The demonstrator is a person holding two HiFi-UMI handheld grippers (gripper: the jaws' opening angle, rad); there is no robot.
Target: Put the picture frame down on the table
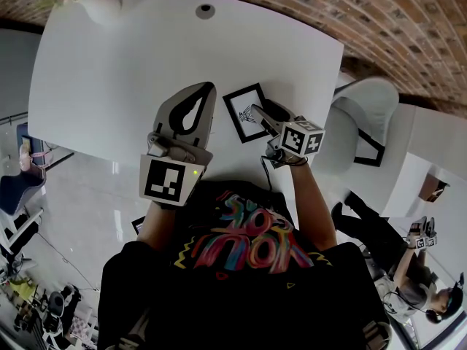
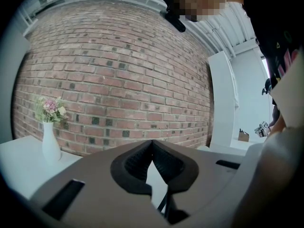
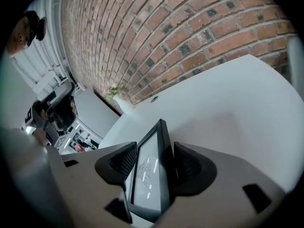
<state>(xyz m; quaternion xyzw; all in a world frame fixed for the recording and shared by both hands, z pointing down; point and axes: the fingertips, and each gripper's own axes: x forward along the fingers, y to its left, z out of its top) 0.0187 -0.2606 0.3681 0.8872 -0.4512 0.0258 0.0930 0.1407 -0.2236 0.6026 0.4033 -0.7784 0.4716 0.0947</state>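
Near the table's (image 1: 109, 71) front edge, toward its right corner, head view: the right gripper (image 1: 255, 114) holds the picture frame (image 1: 242, 111), glass roughly upward. Can't tell if it touches the top. The left gripper (image 1: 198, 102) is just beside it on the left, off the frame.

Left gripper view: jaws pressed together, nothing between them. Vase (image 2: 50, 144) at far left corner.

Right gripper view: jaws clamped on the frame's (image 3: 148, 172) front and back. Its long side runs straight out from the jaws toward the far edge. Lowering it likely falls to the right gripper alone.
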